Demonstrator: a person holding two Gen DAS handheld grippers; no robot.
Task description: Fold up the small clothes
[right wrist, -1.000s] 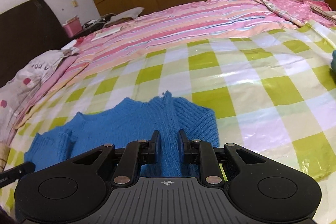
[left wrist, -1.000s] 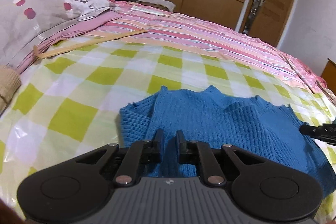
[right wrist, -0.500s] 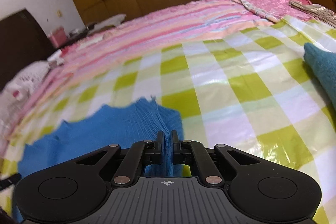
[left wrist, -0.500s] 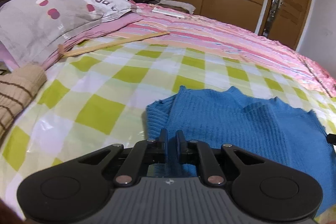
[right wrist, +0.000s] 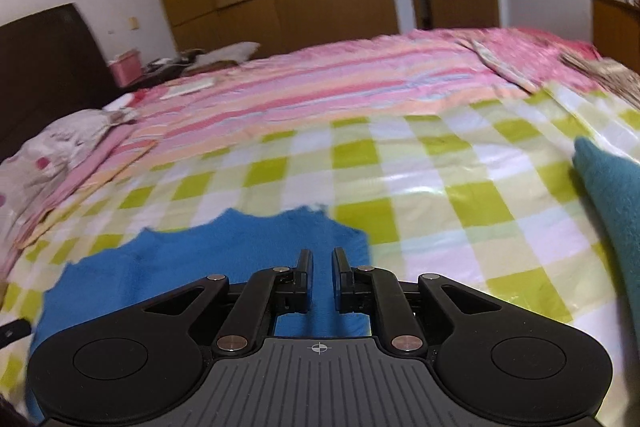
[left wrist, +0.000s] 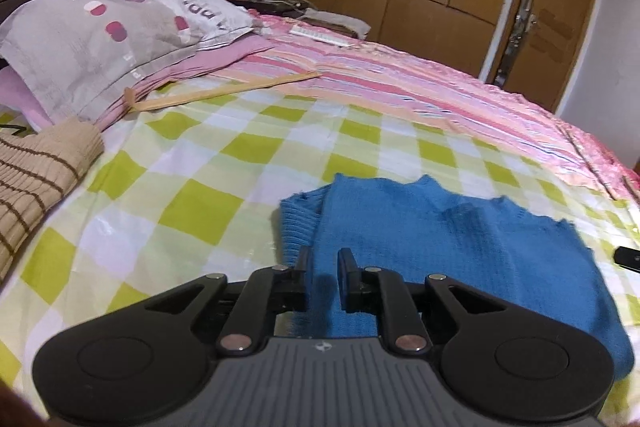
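A beige striped knit (left wrist: 36, 171) is seen at the far left of the bed, below a grey spotted pillow (left wrist: 104, 47). The blue sweater (left wrist: 440, 247) is spread flat on the green checked cover (left wrist: 200, 195), its ribbed edge folded over at the left. The left gripper (left wrist: 322, 259) is held over that folded edge, its jaws slightly parted with nothing pinched. The right gripper (right wrist: 319, 259) is positioned over the sweater's right end, jaws likewise parted and empty. A teal garment (right wrist: 608, 195) is visible at the far right
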